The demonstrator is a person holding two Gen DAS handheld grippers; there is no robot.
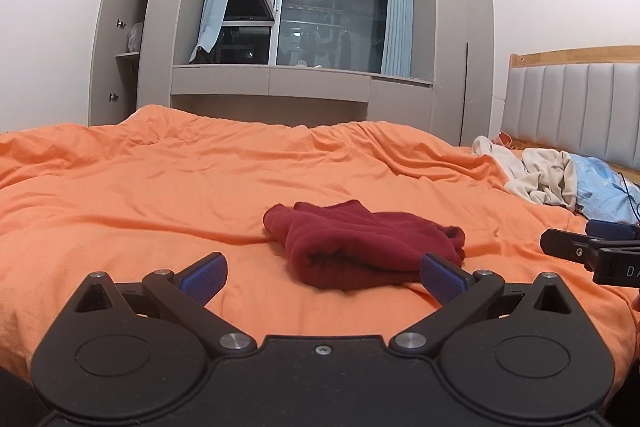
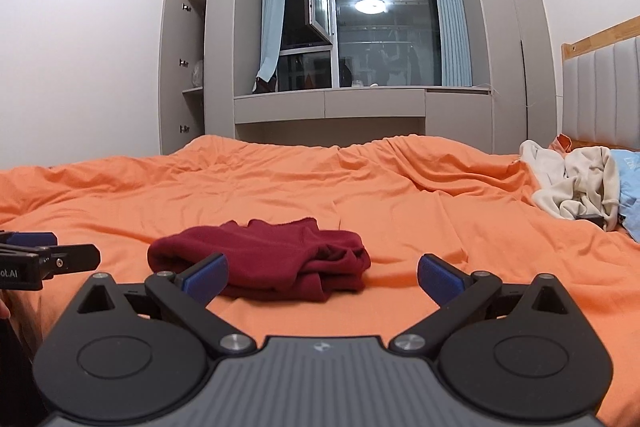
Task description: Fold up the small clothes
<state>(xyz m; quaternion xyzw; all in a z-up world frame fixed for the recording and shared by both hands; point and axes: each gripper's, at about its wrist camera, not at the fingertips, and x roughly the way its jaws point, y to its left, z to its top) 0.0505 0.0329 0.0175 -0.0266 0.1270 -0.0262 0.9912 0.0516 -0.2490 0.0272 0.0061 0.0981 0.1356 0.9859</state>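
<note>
Both hand-held grippers, left [image 1: 322, 277] and right [image 2: 322, 277], were spread wide and empty. Folded maroon garment [image 1: 360, 247] lay on the orange bed [image 1: 160, 187] near its front edge.

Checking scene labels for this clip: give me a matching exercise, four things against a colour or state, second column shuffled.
Things:
1. garment
2. duvet
3. left gripper
4. cabinet door

Colour or state:
A. orange
B. swung open, by the left wall
C. dark red, folded
D. fingers apart, holding nothing

Pairs: 1-C, 2-A, 3-D, 4-B
</note>
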